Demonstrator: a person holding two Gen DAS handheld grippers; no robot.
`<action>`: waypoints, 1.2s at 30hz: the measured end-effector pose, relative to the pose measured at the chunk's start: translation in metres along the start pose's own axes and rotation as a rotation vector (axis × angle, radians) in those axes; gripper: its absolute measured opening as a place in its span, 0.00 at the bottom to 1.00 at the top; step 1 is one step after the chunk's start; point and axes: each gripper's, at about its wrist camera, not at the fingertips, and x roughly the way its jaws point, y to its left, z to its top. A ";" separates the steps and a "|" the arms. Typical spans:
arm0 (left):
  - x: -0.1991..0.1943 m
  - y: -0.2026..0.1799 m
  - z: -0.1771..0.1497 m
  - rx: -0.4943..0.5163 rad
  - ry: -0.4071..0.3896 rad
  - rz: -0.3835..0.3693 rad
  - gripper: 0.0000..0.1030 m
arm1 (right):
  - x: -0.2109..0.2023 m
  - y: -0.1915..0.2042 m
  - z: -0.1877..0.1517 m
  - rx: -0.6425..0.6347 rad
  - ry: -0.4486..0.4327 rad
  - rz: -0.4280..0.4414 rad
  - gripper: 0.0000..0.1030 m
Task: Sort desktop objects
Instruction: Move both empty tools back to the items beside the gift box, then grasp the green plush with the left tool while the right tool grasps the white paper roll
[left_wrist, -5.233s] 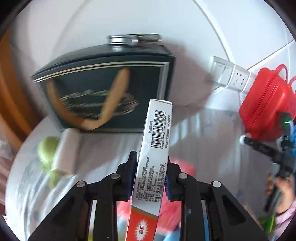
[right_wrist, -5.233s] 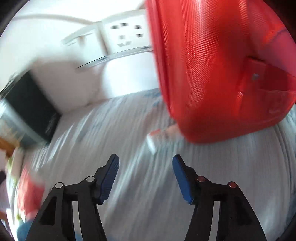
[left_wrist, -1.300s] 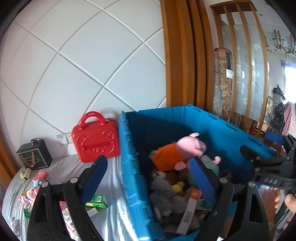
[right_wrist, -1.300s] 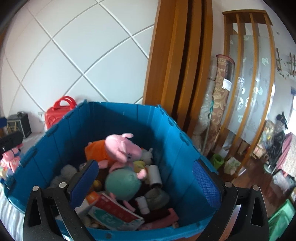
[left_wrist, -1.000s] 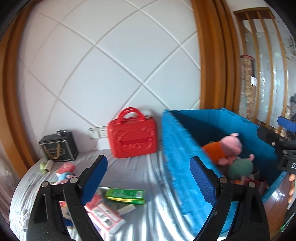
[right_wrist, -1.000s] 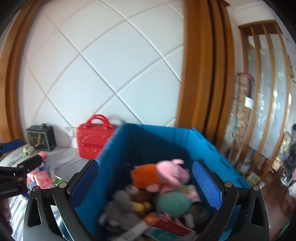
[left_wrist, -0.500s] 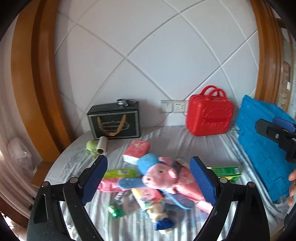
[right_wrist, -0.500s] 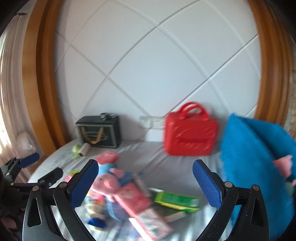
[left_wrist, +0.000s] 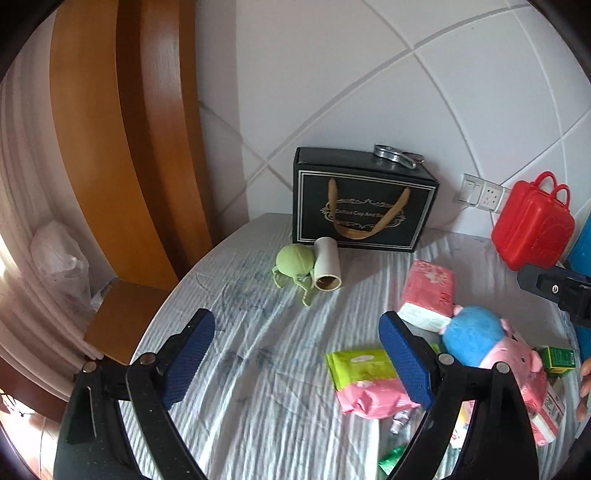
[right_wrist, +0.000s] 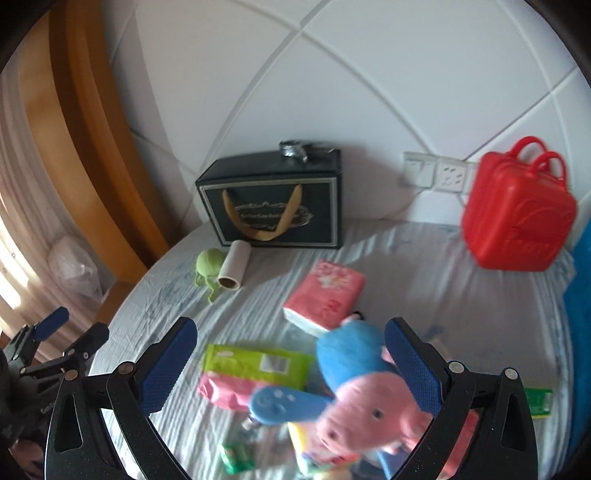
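Loose items lie on a white-clothed round table (left_wrist: 258, 369). A pink pig plush in a blue shirt (right_wrist: 354, 387) lies between my right gripper's (right_wrist: 291, 362) open fingers, a little beyond them. Beside it are a pink tissue pack (right_wrist: 325, 295), a green and pink wipes pack (right_wrist: 255, 369), a green ball toy (right_wrist: 208, 264) and a paper roll (right_wrist: 234, 269). My left gripper (left_wrist: 297, 360) hangs open and empty over bare cloth, with the wipes pack (left_wrist: 364, 380) and pig plush (left_wrist: 495, 347) to its right, the ball toy (left_wrist: 295, 264) and roll (left_wrist: 327, 267) ahead.
A black gift box (left_wrist: 360, 201) and a red toy case (left_wrist: 532, 221) stand against the tiled wall. A blue bin's edge (right_wrist: 580, 314) shows at the right. A small green carton (left_wrist: 557, 358) lies by the plush. A wooden door frame (left_wrist: 122, 147) stands left of the table.
Both grippers swung left from over the blue bin to the table and closed in on the items. The left had held a medicine box earlier; now it is empty.
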 end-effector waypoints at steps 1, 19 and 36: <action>0.016 0.007 0.004 0.000 0.004 0.005 0.89 | 0.016 0.006 0.004 0.005 0.016 0.009 1.00; 0.260 0.011 0.032 0.067 0.099 -0.053 0.89 | 0.235 0.055 0.045 -0.005 0.127 -0.101 0.92; 0.301 0.008 0.030 0.079 0.148 -0.175 0.78 | 0.312 0.085 0.052 -0.038 0.234 0.033 0.53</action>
